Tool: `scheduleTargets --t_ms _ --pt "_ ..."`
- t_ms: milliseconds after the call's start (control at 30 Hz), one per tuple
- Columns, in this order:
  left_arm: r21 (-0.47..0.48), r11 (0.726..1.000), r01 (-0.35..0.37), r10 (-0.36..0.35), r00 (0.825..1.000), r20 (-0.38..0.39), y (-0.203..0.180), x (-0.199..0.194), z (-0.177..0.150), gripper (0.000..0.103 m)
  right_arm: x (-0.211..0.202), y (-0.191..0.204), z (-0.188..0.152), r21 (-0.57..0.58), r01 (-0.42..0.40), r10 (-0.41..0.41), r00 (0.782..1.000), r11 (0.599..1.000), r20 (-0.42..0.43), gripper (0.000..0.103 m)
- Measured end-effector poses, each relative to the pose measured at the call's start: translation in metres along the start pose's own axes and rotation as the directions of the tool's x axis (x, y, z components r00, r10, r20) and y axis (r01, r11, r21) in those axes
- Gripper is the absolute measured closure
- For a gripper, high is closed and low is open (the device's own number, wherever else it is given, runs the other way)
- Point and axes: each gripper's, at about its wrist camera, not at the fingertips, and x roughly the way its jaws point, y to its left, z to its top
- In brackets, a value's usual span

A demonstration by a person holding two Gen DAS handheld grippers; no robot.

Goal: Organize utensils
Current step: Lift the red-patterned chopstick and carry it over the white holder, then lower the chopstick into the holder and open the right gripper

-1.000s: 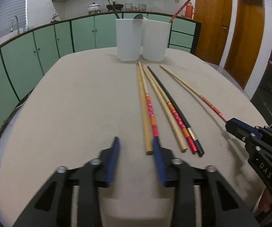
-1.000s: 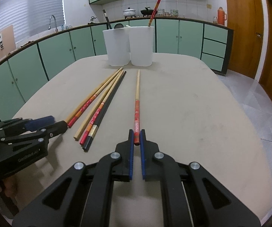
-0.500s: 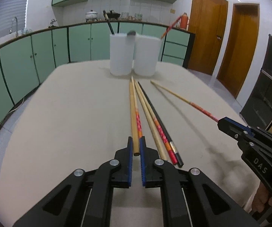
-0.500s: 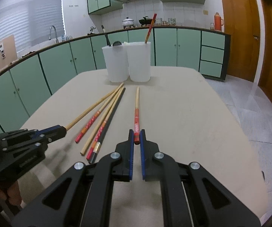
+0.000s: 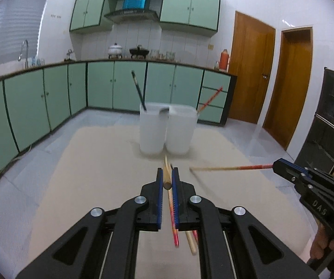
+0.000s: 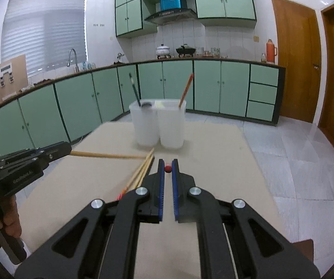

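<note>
My left gripper is shut on a plain wooden chopstick and holds it lifted above the table; it also shows in the right wrist view. My right gripper is shut on a red-patterned chopstick, seen end-on; it also shows in the left wrist view. Several more chopsticks lie on the beige table. Two white containers stand at the table's far end, the left one with a black chopstick in it, the right one with a red one.
Green cabinets with a counter run along the left and back. Wooden doors are at the right. A dark appliance stands at the far right. Tiled floor surrounds the table.
Both grippers have risen from the table, each lifting its chopstick. The left gripper was open a second ago and has closed on the plain wooden chopstick.
</note>
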Motion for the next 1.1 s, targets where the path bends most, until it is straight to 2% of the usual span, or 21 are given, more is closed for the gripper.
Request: scheduleTargets --t_ms 133,433,667,867,1100 --pt "0.024 1.000 -0.001 0.000 0.999 0.037 -0.005 0.007 0.024 0.096 0.005 -0.006 0.024 -0.012 0.007 -0.007 1.000 1.000 -0.001 0.098" --pt "0.038 0.999 0.018 -0.022 0.996 0.087 -0.011 0.021 0.073 0.096 0.026 -0.020 0.083 0.005 -0.056 0.056 0.998 0.998 -0.031 0.098" --pt "0.059 0.998 0.025 -0.032 0.993 0.117 -0.013 0.015 0.100 0.097 0.020 -0.023 0.125 -0.020 -0.097 0.096 0.995 0.995 -0.003 0.098" --pt "0.043 0.997 0.056 -0.062 0.989 0.132 -0.005 0.004 0.115 0.097 0.019 -0.026 0.156 -0.005 -0.166 0.166 0.986 0.986 0.008 0.098" --pt "0.057 0.997 0.053 -0.063 0.979 0.192 0.002 -0.001 0.150 0.097 0.024 -0.026 0.199 -0.024 -0.182 0.184 0.982 0.983 0.054 0.098"
